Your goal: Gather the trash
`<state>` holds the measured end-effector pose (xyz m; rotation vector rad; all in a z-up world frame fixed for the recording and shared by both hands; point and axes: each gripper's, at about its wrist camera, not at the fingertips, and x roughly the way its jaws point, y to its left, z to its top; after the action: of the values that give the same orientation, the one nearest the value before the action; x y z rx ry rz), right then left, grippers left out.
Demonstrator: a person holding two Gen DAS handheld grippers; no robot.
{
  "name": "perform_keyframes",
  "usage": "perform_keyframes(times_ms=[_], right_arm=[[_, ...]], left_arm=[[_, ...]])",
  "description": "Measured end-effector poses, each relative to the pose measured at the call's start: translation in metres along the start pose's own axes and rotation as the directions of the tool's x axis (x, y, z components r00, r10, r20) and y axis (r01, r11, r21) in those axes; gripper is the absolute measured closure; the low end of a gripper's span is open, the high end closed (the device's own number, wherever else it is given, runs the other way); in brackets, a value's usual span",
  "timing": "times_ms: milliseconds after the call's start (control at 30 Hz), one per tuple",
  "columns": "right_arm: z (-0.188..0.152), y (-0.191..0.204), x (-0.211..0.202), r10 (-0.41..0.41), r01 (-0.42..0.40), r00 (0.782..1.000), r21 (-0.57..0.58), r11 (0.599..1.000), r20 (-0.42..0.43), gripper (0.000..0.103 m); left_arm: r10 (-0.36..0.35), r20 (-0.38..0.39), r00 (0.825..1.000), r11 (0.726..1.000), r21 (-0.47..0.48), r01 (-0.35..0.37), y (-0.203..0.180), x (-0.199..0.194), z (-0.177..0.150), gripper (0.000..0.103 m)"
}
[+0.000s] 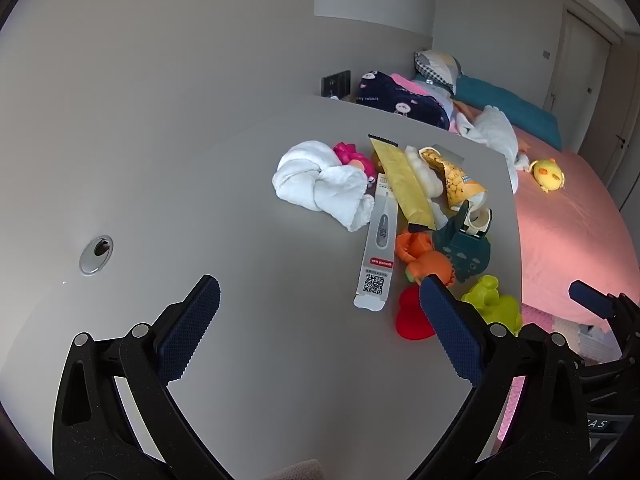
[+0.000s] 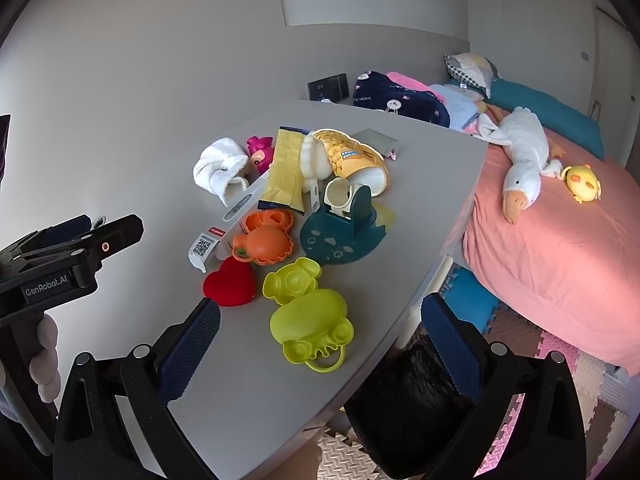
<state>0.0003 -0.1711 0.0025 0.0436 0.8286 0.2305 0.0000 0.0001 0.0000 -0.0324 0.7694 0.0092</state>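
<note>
On the grey table (image 1: 240, 208) lies a pile of litter and toys. A flat grey thermometer box (image 1: 378, 246) with a QR code, a long yellow wrapper (image 1: 402, 182) and an orange corn snack bag (image 1: 452, 176) lie among them; they also show in the right wrist view as the box (image 2: 208, 240), wrapper (image 2: 286, 168) and snack bag (image 2: 352, 156). My left gripper (image 1: 320, 292) is open and empty, above the table short of the box. My right gripper (image 2: 320, 312) is open and empty above the yellow-green toy (image 2: 308, 312). A black-lined bin (image 2: 408, 396) stands below the table's edge.
A white towel (image 1: 320, 184), pink toy (image 1: 354, 158), orange toys (image 1: 424, 256), red heart (image 1: 412, 316), teal tape dispenser (image 1: 468, 240) crowd the table. A cable hole (image 1: 96, 255) is at left. A pink bed (image 2: 560, 240) with a goose plush (image 2: 524, 152) stands right.
</note>
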Motion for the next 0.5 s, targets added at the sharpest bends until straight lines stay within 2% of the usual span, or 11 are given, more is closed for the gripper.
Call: perform_keyframes(times_ms=[500], right_arm=[[0.0014,0.002,-0.0062,0.0,0.0,1.0,-0.006,1.0,0.014,0.003]], left_arm=[[0.0,-0.001,1.0,1.0,0.009,0.0,-0.0006,0.0003,-0.002,0.006]])
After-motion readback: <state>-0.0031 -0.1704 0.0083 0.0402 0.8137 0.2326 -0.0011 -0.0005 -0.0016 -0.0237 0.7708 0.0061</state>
